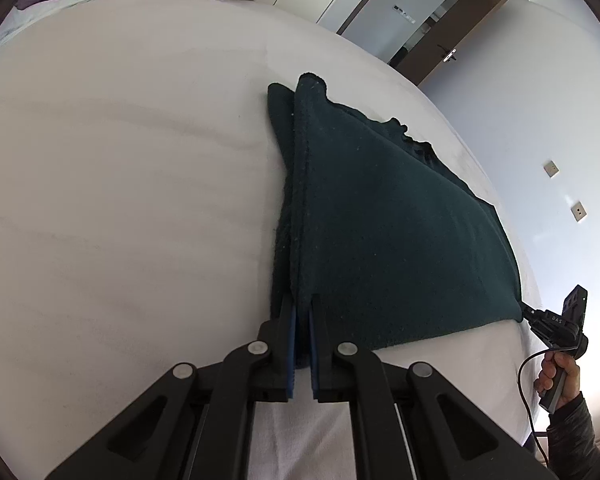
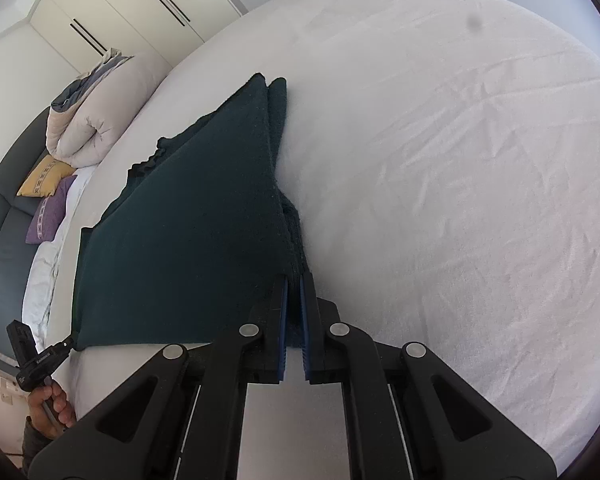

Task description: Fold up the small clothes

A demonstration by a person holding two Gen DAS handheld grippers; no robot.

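A dark green knitted garment lies doubled over on the white bed sheet. My left gripper is shut on one near corner of its upper layer and holds that edge raised off the lower layer. My right gripper is shut on the other near corner of the garment and lifts it the same way. Each gripper shows small in the other's view, the right one at the far right edge of the left wrist view and the left one at the lower left of the right wrist view.
A rolled pale duvet and yellow and purple cushions lie at the head of the bed. White wardrobe doors stand beyond. A brown door shows in the left wrist view. The white sheet stretches wide to the garment's side.
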